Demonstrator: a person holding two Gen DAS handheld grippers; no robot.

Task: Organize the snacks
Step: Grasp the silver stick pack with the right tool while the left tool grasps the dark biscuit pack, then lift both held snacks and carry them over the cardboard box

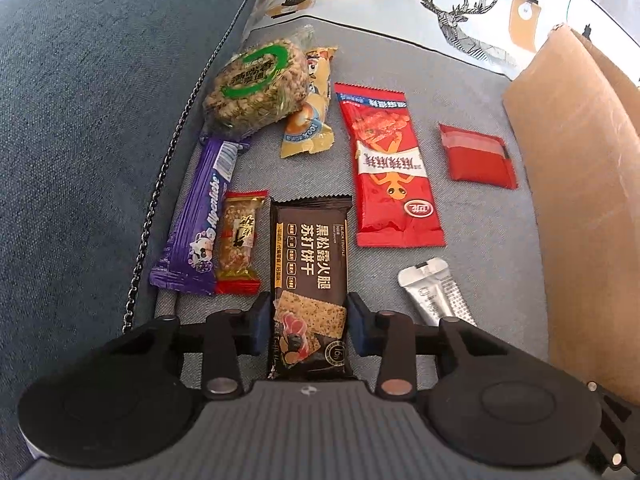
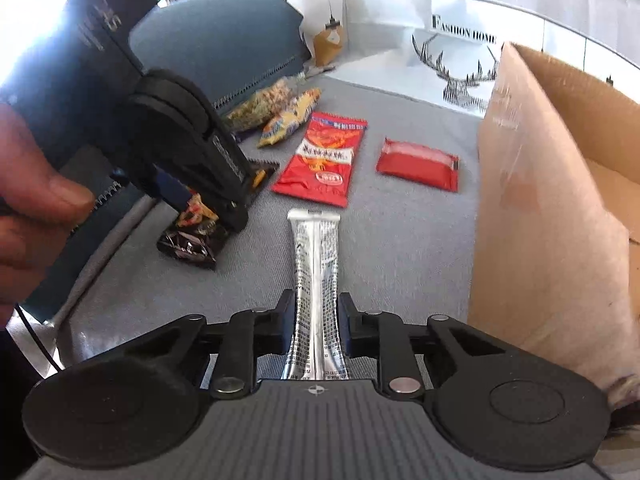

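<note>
On the grey sofa seat lie several snacks. A dark brown cracker pack lies lengthwise between my left gripper's blue pads, which press on its two sides. From the right wrist view that same pack looks crumpled under the left gripper's fingers. My right gripper is shut on a silver sachet, which is pinched narrow between the pads. The sachet also shows at the lower right of the left wrist view.
A purple bar and a small red-gold bar lie left of the cracker pack. Beyond are a round grain cake, a yellow pack, a long red pack and a red pouch. An open cardboard box stands at the right.
</note>
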